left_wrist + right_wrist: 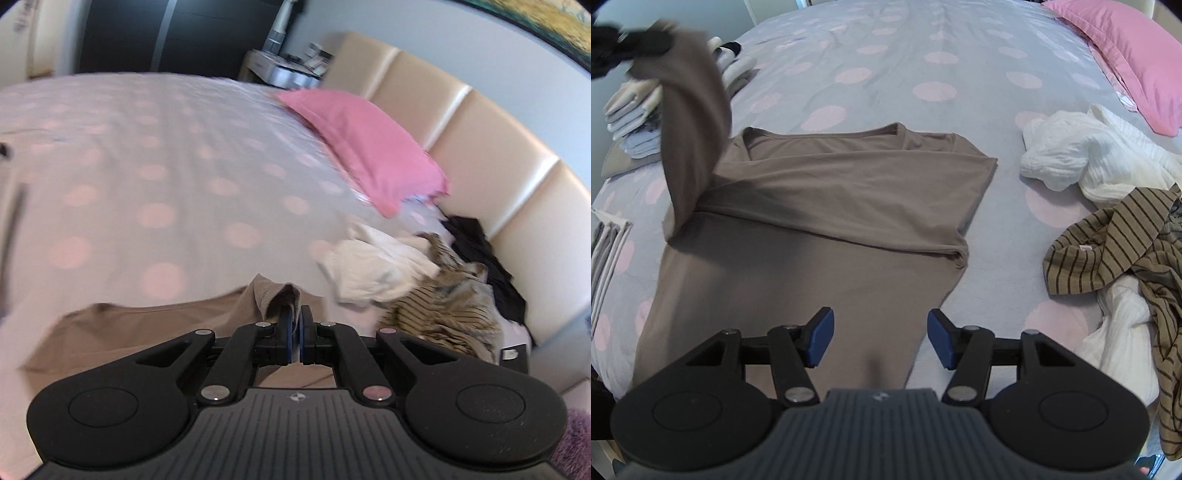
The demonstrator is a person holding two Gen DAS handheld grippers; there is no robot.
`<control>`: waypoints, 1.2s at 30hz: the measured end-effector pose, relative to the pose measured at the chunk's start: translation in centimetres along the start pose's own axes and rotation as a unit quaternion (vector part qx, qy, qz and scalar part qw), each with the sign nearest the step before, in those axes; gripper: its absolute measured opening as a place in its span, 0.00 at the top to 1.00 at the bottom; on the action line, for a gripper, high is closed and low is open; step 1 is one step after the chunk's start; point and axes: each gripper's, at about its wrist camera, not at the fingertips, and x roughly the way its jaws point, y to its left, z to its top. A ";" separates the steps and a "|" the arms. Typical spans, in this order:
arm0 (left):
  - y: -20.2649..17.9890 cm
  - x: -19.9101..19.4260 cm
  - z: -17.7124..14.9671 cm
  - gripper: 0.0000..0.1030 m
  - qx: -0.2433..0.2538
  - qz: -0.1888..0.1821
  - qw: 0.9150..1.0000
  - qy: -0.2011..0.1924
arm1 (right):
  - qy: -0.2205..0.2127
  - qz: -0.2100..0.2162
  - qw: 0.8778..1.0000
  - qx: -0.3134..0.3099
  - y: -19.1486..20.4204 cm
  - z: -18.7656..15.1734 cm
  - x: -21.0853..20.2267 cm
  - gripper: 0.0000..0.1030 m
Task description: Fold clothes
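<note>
Taupe shirt (820, 206): laid flat on the dotted bedspread (886, 74), one sleeve lifted.
Left gripper (295, 317): clamped on the sleeve's cloth.
Right gripper (881, 338): held wide above the hem, nothing gripped.
Unfolded pile (1108, 206): heaped beside.

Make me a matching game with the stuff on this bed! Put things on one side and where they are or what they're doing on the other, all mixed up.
Things:
1. taupe shirt
2. pink pillow
3. striped top
4. left gripper

Places or states:
A. crumpled in the pile to the right of the flat shirt
B. shut on a sleeve and lifting it
C. spread flat in the middle of the bed
D. lying at the far right end of the bed

Right pairs: 1-C, 2-D, 3-A, 4-B
</note>
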 end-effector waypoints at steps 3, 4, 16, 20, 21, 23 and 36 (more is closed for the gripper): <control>-0.8 3.8 -0.3 0.99 0.011 -0.020 0.999 0.027 | 0.008 -0.005 1.000 0.008 -0.7 0.4 0.8 0.42; -1.0 5.1 -0.6 0.99 0.014 -0.024 0.999 0.037 | 0.010 -0.008 1.000 0.012 -1.0 0.5 1.1 0.42; 1.8 11.3 -3.7 0.60 -0.002 -0.022 0.994 0.112 | 0.020 -0.018 0.999 0.039 -2.2 0.5 3.7 0.42; 3.3 9.7 -3.7 0.60 0.007 0.010 0.993 0.115 | 0.005 -0.021 0.999 0.033 -2.0 1.0 3.7 0.43; 4.0 9.2 -3.8 0.60 0.009 0.022 0.993 0.115 | 0.001 -0.021 0.999 0.031 -2.0 1.3 3.8 0.44; 5.4 8.0 -3.9 0.60 0.014 0.047 0.992 0.117 | -0.006 -0.021 0.999 0.027 -1.9 1.9 3.8 0.45; 12.7 0.1 -7.9 0.60 -0.005 0.164 0.977 0.138 | 0.007 -0.017 0.999 0.032 3.1 6.3 8.4 0.57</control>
